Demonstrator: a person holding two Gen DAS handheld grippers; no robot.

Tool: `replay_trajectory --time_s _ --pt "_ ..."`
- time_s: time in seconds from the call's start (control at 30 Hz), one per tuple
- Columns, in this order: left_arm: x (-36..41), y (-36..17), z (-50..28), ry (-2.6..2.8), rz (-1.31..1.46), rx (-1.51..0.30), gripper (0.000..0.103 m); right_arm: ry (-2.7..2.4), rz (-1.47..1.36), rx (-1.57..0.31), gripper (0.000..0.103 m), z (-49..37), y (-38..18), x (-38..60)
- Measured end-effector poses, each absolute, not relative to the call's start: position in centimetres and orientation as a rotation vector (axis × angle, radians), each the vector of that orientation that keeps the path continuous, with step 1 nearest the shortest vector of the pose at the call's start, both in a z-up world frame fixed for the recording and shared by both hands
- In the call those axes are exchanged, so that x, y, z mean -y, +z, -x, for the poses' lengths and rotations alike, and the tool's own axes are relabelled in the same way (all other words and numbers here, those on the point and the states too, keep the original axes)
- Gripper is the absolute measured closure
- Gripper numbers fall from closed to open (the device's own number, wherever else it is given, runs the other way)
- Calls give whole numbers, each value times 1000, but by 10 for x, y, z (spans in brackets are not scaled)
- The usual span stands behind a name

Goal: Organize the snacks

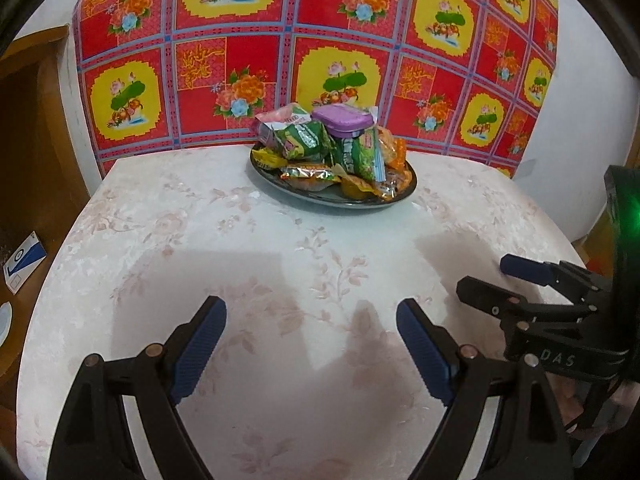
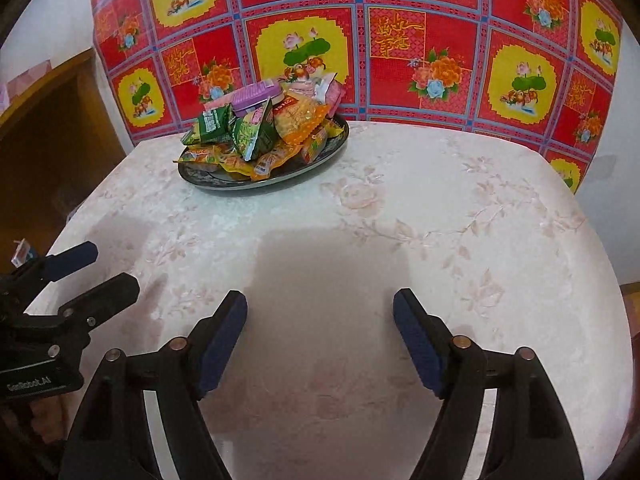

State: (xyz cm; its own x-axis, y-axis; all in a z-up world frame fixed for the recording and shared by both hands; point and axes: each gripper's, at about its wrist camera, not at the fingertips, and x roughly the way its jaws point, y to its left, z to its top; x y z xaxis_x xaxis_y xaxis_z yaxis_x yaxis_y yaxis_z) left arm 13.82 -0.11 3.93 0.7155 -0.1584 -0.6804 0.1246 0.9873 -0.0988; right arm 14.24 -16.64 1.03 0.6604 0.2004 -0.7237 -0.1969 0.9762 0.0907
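Heap of crinkly foil snack packets (image 1: 340, 152) piled on dark oval plate (image 1: 320, 197) near far edge of floral-clothed table (image 1: 200, 220); judged light, soft, slippery; pinch at sealed edges advised. Left gripper (image 1: 312, 344) and right gripper (image 2: 320, 336) held agape, empty, near front edge

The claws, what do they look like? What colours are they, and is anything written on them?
Both look alike. The left claw and the right claw have black angular frames with round silver rivets, and two fingers lined with ribbed dark blue pads. The right claw's body shows white letters "DAS" and a green light glows on the dark housing above it. The left claw's body carries small white lettering too.
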Motion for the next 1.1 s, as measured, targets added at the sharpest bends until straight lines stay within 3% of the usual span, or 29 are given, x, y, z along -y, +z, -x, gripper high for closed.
replay_trajectory --time_s 1.1 --pt "4 40 -138 -157 28 -746 13 242 -48 -811 25 -141 10 170"
